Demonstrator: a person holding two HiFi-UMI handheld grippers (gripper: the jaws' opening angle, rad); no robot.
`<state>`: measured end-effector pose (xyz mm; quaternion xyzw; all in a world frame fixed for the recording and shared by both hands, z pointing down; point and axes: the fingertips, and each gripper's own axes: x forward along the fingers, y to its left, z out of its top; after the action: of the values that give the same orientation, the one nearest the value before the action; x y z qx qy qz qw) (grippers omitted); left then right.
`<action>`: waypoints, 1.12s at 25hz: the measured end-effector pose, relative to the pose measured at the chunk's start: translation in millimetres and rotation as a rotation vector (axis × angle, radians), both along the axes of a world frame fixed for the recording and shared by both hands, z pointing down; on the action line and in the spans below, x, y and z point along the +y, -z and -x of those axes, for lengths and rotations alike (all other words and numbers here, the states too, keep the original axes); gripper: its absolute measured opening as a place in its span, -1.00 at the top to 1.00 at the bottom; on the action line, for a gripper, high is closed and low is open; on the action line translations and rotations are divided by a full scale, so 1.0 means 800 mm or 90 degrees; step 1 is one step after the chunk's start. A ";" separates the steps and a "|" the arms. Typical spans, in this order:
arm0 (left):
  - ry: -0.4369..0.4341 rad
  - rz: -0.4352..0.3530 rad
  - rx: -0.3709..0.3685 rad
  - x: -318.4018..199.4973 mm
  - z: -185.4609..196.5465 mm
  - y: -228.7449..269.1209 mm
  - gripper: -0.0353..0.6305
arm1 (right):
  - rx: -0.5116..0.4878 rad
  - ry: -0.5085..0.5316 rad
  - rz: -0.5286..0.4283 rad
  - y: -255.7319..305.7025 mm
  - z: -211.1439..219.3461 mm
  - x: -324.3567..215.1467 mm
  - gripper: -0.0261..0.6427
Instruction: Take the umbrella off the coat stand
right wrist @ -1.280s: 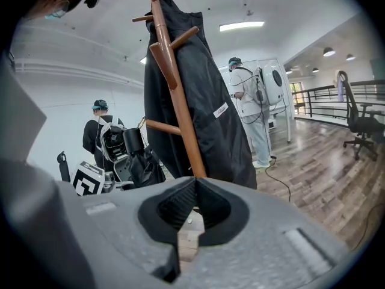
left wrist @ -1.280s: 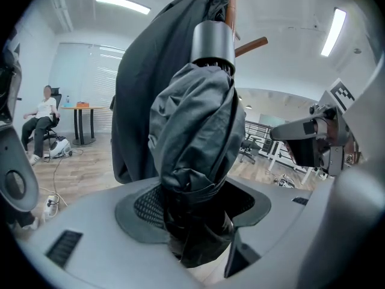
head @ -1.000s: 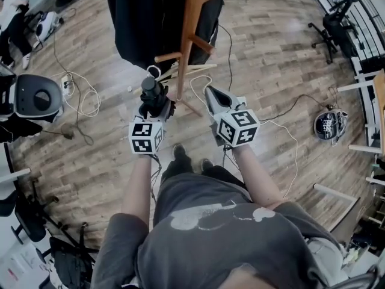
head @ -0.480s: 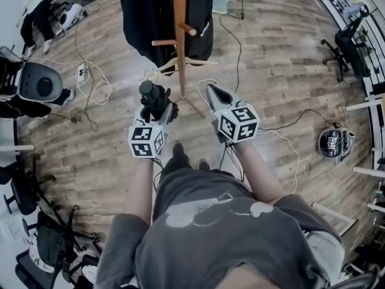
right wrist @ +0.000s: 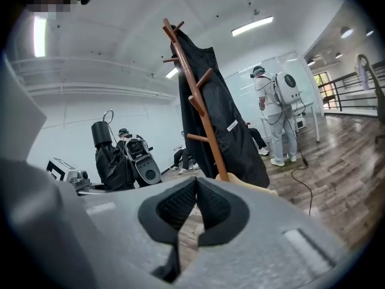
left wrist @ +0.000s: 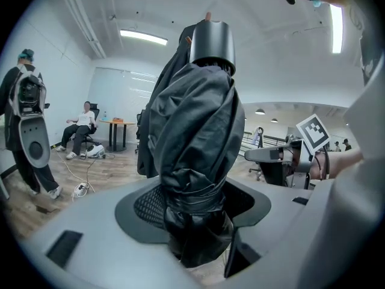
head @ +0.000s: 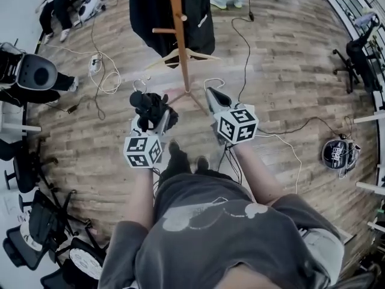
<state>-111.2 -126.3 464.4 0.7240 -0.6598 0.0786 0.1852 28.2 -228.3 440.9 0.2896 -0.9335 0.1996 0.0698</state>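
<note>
A pale plank floor [head: 283, 71] runs through an open workroom, with loose cables [head: 105, 80] and office chairs along its left edge. The wooden coat stand [head: 178, 35] rises near the top edge and carries a black coat [head: 144, 11].

The left gripper view alone shows a seated person [left wrist: 81, 128] by a far desk. The right gripper view alone shows a standing person [right wrist: 274, 119] wearing a back-mounted rig.

The umbrella [head: 147, 104] is folded: crumpled black fabric cinched by a band, with a dark cylindrical cap [left wrist: 212, 41] on top. It stands upright in the left gripper [head: 150, 122], clear of the stand, the jaws clamped on its lower part. The right gripper [head: 212, 95] has its jaws closed on nothing.
</note>
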 end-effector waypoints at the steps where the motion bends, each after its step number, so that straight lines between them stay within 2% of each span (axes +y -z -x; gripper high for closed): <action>1: 0.004 0.002 -0.003 0.004 -0.002 0.003 0.08 | -0.002 0.003 0.003 0.000 -0.002 0.002 0.93; 8: 0.014 -0.003 0.005 0.016 -0.011 0.011 0.08 | -0.003 0.022 0.020 -0.013 -0.006 0.007 0.93; 15: 0.008 -0.021 0.019 0.031 -0.009 0.000 0.08 | 0.009 0.025 0.011 -0.022 0.010 0.022 0.93; 21: -0.003 -0.011 0.034 0.093 0.000 -0.013 0.08 | 0.019 0.024 0.006 -0.017 0.028 0.072 0.93; 28: 0.000 -0.019 0.048 0.176 0.016 -0.010 0.08 | 0.017 -0.012 -0.005 0.001 0.011 0.141 0.93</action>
<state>-124.3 14.5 472.5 0.7292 -0.6533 0.0417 0.1993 19.4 -115.7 439.9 0.3015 -0.9305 0.1927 0.0790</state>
